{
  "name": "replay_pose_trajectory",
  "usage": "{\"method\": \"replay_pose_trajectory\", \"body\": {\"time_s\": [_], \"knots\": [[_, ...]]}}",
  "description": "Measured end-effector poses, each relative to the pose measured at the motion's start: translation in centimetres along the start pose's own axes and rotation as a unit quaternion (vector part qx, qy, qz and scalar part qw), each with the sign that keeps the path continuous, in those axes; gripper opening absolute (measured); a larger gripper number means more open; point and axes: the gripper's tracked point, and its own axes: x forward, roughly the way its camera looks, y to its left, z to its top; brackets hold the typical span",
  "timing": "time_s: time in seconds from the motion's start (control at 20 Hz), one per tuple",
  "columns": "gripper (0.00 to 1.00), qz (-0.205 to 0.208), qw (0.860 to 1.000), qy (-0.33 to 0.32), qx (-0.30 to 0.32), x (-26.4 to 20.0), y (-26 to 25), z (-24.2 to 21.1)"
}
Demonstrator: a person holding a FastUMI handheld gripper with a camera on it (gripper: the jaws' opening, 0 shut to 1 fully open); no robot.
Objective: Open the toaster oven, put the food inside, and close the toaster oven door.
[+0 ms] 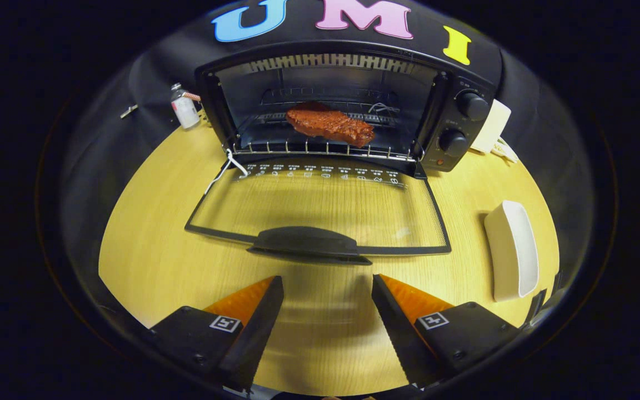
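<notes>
Tongs (328, 280) spread, empty; one steak (329, 124) inside open oven (348, 105).

Your work surface: light wood-grain table (148, 244), lying under your gripper (328, 289), whose fingers are hanging spread apart over bare wood, gripping nothing. Toaster oven (464, 128) sitting at far side of table, its glass door (320, 208) folded down flat toward you, handle (306, 244) just ahead of fingers. White rectangular dish (511, 250) resting right of door, well apart from it. Small white bottle (185, 108) standing beside oven's left side. White block (492, 128) with cord lying just beside oven's right side.
</notes>
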Motion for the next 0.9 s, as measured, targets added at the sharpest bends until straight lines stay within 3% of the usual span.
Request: {"method": "replay_pose_trajectory", "body": {"time_s": [0.35,0.65,0.9], "knots": [[0.99,-0.006,1.0,0.004,0.012,1.4,-0.1,0.3],[0.99,0.007,0.998,-0.05,-0.049,-1.0,0.0,2.2],[0.99,0.027,0.993,-0.102,-0.061,-3.8,0.1,4.9]]}}
